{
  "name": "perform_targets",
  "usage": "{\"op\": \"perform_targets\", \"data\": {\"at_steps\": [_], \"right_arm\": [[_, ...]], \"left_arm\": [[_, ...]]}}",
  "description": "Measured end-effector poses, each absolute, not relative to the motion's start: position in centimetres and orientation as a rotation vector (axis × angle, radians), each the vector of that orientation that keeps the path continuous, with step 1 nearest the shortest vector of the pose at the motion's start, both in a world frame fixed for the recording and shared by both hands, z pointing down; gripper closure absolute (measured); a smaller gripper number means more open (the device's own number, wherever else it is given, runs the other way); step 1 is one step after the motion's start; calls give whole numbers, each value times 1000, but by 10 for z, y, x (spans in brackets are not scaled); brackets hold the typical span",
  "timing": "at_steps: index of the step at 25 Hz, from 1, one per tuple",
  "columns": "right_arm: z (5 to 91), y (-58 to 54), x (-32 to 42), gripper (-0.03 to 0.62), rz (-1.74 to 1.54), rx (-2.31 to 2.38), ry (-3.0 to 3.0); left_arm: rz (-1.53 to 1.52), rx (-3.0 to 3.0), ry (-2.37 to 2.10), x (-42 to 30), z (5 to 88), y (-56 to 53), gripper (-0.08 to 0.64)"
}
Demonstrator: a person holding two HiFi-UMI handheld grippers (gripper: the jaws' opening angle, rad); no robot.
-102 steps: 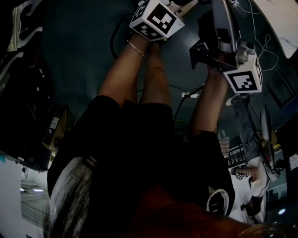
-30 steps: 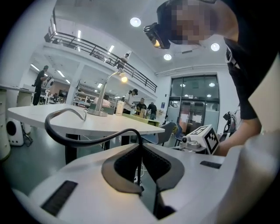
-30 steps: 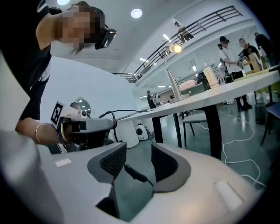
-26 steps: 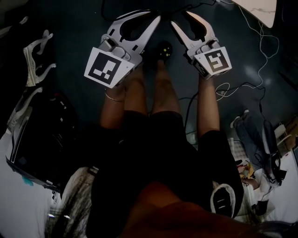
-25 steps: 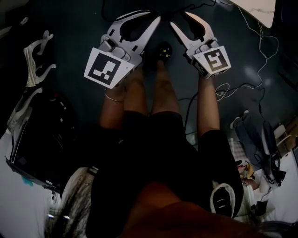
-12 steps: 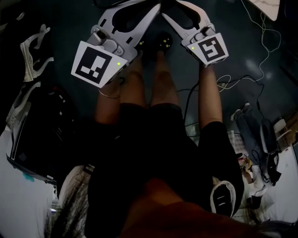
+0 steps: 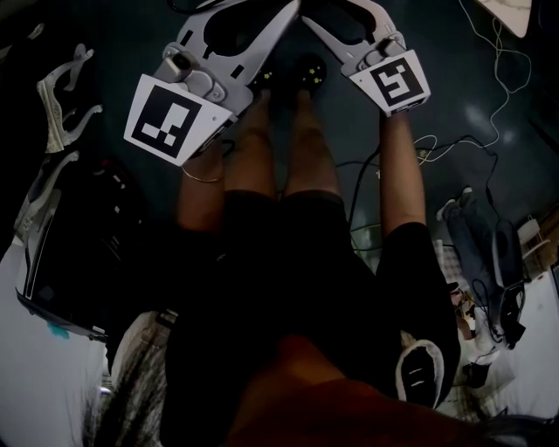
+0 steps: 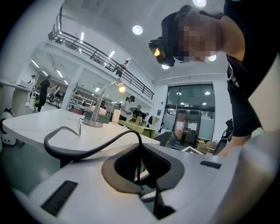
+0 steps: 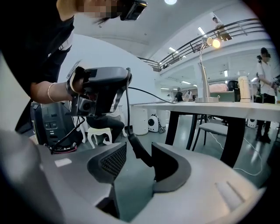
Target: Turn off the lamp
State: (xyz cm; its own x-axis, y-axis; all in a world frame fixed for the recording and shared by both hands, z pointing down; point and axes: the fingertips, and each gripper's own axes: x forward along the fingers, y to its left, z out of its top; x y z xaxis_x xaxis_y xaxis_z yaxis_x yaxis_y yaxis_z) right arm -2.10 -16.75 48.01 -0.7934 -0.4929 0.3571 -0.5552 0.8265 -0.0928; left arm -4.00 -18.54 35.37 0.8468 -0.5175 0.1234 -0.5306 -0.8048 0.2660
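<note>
The desk lamp stands far off on a white table; its bulb glows. The right gripper view shows the same lamp, its bulb lit, on the table. My left gripper has its jaws together with nothing in them. A narrow gap shows between the jaws of my right gripper, which holds nothing. In the head view both grippers are held low in front of the person's legs, far from the lamp.
A black cable hangs from the left gripper. Cables trail over the dark floor. A black case and white curved pieces lie at the left. A chair stands under the table; people stand in the background.
Both grippers have drifted up the head view, the left one's marker cube also sliding left. Four seconds ago they were turned differently and sat higher.
</note>
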Motion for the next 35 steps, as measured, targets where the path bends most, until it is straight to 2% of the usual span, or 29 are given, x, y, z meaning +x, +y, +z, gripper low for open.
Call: {"op": "perform_targets", "data": {"at_steps": [35], "right_arm": [[503, -166, -32, 457, 256, 691, -2608]], "left_arm": [[-51, 2674, -845, -49, 346, -197, 535]]}}
